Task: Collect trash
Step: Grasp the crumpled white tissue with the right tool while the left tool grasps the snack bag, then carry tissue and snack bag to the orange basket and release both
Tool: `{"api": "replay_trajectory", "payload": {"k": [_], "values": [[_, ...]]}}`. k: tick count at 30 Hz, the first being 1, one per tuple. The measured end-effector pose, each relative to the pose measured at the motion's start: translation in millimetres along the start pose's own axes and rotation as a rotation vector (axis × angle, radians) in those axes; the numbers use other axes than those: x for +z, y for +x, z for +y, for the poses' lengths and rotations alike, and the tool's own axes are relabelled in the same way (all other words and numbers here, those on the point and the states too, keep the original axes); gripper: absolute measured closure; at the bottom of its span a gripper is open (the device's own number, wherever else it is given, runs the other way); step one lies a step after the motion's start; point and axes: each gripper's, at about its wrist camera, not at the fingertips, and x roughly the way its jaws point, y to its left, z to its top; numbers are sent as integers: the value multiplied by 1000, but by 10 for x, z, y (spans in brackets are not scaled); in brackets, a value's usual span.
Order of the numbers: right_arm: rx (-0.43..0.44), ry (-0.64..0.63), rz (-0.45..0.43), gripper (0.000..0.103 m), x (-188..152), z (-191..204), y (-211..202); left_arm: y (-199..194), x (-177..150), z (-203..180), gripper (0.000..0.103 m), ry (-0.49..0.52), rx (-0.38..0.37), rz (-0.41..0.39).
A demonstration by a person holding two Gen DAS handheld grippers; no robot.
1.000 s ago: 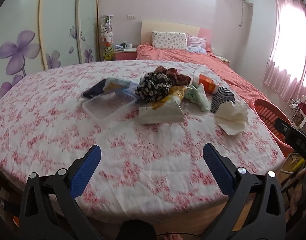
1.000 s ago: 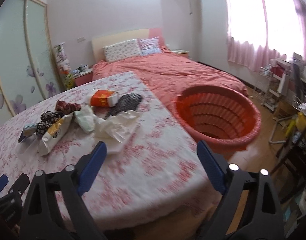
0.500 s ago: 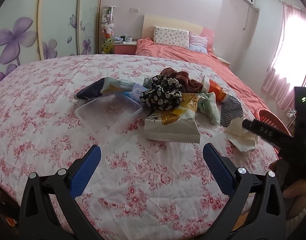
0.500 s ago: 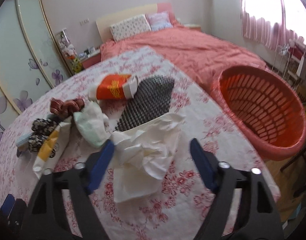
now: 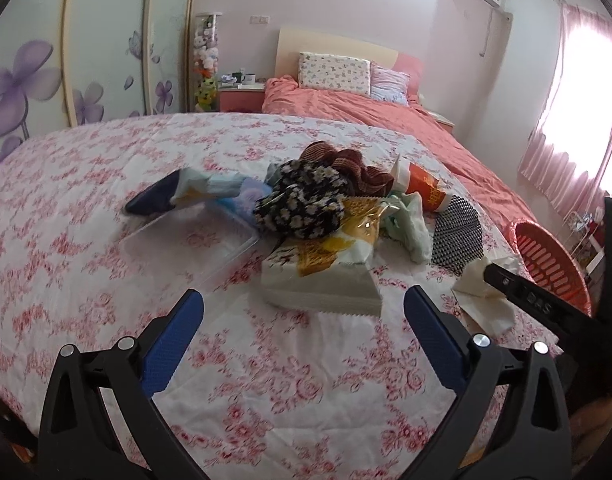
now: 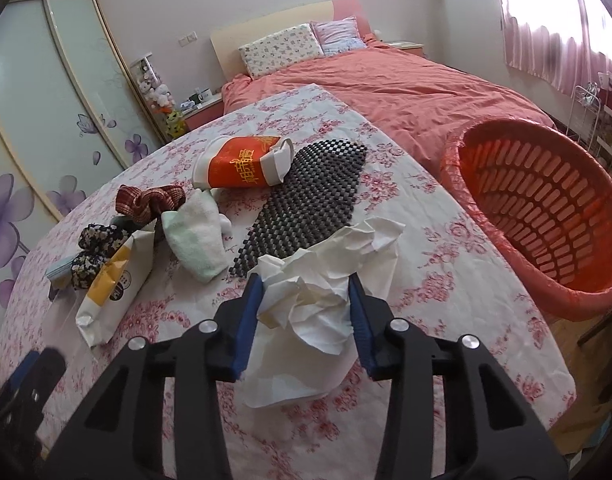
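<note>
The right gripper (image 6: 306, 308) has just been closing; its jaws pinch the crumpled paper (image 6: 325, 280) at lower centre, near the table's (image 6: 445, 240) right edge. The basket (image 6: 545, 216) stands just past that edge, at right. The left gripper (image 5: 304, 320) hangs spread wide over bare cloth, low in its view.
</note>
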Motion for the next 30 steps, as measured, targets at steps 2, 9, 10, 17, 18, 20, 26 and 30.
{"api": "replay_trajectory", "payload": {"k": [2,9,10,17,18,20,26,30], "values": [[-1,7,-4,62,-14,-46,-55,49,27,-81,12,31,15,5],[2,39,-10,62,-47,-190,-181,316,50,-322,25,136,101,35],[2,43,-10,62,-52,-202,-192,382,44,-339,29,151,119,50],[-2,65,-21,62,-67,-325,-311,439,71,-302,64,162,128,63],[-3,67,-24,62,-65,-339,-323,414,84,-296,69,155,120,56],[-4,74,-29,62,-64,-362,-357,346,129,-286,75,135,96,39],[0,84,-50,62,-70,-408,-476,189,235,-293,87,81,52,11],[10,88,-64,62,-72,-435,-582,71,283,-336,87,58,6,-7]]}}
